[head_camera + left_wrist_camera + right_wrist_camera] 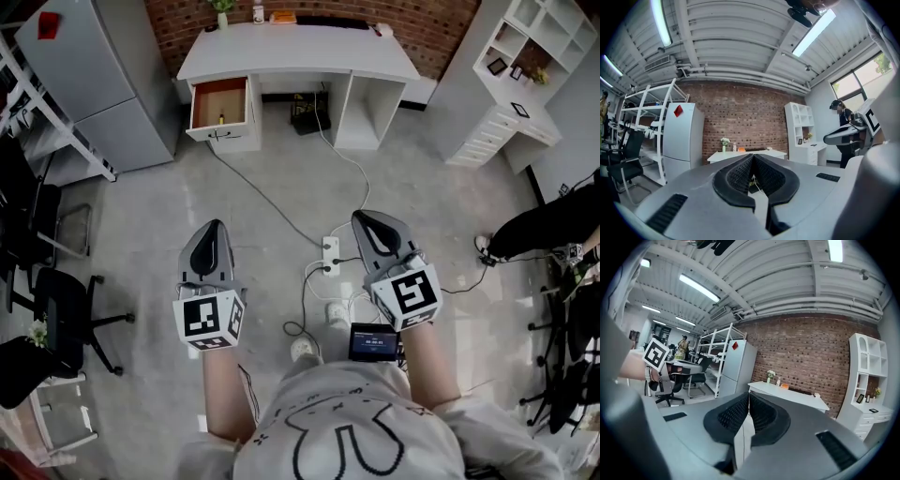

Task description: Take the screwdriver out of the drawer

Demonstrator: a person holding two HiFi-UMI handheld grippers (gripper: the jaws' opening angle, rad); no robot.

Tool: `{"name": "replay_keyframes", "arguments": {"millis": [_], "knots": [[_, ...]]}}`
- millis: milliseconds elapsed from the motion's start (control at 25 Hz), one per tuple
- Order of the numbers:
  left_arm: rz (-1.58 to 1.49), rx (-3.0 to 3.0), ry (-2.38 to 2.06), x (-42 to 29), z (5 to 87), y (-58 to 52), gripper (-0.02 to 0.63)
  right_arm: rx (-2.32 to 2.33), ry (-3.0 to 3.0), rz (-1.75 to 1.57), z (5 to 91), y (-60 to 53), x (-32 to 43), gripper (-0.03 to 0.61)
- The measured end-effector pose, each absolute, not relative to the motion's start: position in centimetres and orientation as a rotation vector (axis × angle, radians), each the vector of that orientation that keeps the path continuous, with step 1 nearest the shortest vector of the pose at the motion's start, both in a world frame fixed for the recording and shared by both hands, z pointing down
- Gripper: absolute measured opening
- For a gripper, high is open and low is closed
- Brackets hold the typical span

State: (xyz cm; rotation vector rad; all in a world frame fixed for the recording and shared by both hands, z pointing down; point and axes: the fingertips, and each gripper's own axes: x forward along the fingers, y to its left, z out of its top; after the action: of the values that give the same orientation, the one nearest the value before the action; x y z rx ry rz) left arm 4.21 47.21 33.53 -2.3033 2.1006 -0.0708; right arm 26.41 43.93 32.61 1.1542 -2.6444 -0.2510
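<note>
Grippers both sit closed, empty: left gripper (214, 227), right gripper (362, 218), well apart from the desk (300, 52). Screwdriver (221, 118), judging by a small yellowish speck, lies in the open drawer (223, 134) at the desk's left end. Cables (281, 214) ahead could trip the person.

- Left gripper (215, 227) and right gripper (363, 217) are side by side above the floor, jaws together, pointing toward the desk (300, 56).
- Drawer (220, 101) is pulled out, well ahead of the left gripper, with a small thing (221, 118) inside.
- Power strip (330, 255) lies between the grippers.
- Chairs (56, 309) stand left of the left gripper.
</note>
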Motion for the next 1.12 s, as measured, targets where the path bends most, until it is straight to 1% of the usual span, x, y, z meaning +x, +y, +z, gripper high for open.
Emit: {"name": "replay_keyframes", "arguments": {"millis": [360,840,1120], "knots": [[-0.073,-2.263,2.153,2.1,33.9,40.0,0.012,1.102,-2.667,-0.298,33.0,35.9,24.4,0.02],[-0.112,-2.171,2.211,2.1,32.4,26.1,0.012,1.052,-2.763,-0.256,32.1,20.3,24.4,0.02],[-0.145,-2.139,2.227,2.3,32.1,21.0,0.012,1.031,-2.783,-0.237,32.3,14.4,24.5,0.02]]}}
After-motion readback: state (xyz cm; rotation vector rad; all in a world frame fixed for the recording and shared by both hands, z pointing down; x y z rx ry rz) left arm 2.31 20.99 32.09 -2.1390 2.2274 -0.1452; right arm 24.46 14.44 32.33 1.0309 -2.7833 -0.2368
